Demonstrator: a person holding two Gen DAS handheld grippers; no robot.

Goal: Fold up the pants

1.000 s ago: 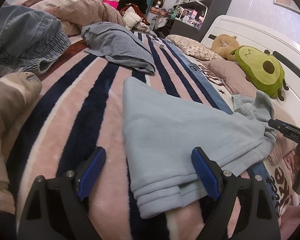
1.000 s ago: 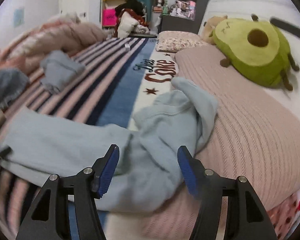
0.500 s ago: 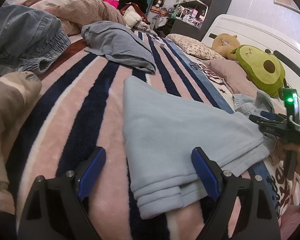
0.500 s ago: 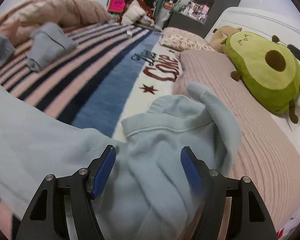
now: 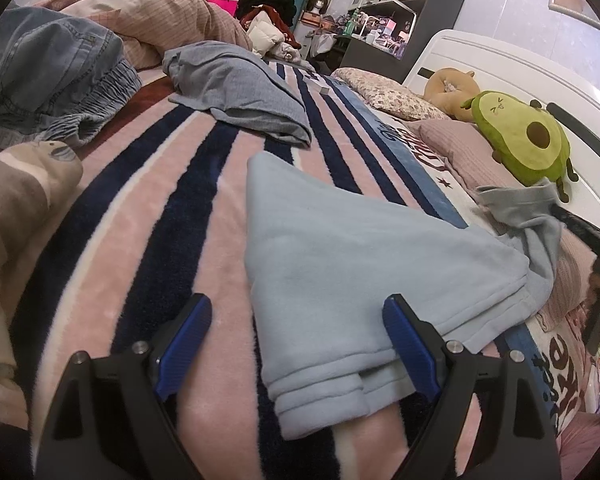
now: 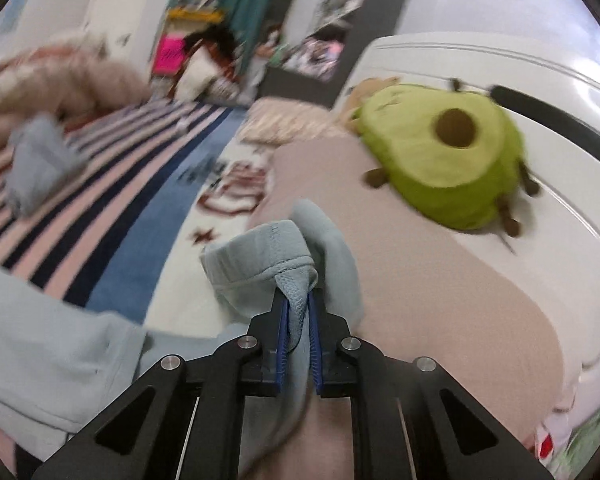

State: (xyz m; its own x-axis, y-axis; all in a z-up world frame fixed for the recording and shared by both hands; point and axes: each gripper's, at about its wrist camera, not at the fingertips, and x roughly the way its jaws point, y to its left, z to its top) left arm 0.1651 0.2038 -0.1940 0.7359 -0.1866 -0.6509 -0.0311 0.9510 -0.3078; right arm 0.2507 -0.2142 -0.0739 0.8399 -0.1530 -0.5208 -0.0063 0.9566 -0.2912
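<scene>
Light blue pants (image 5: 360, 264) lie folded lengthwise on the striped blanket (image 5: 147, 216), leg cuffs nearest the left wrist camera. My left gripper (image 5: 295, 332) is open, its blue pads either side of the cuff end, not gripping. In the right wrist view my right gripper (image 6: 298, 312) is shut on a bunched edge of the pants (image 6: 267, 256) near the waistband and holds it lifted a little above the bed. The lifted part also shows at the right of the left wrist view (image 5: 528, 208).
A green avocado plush (image 6: 444, 160) lies by the white headboard (image 6: 540, 92). A grey folded garment (image 5: 235, 84), denim clothing (image 5: 51, 76) and a pink duvet (image 5: 171, 20) lie at the blanket's far side. A pink knit cover (image 6: 420, 300) lies under the right gripper.
My right gripper has closed on the pants' waist end and lifted it; a second ago it was open above the fabric. The left gripper has stayed still and open.
</scene>
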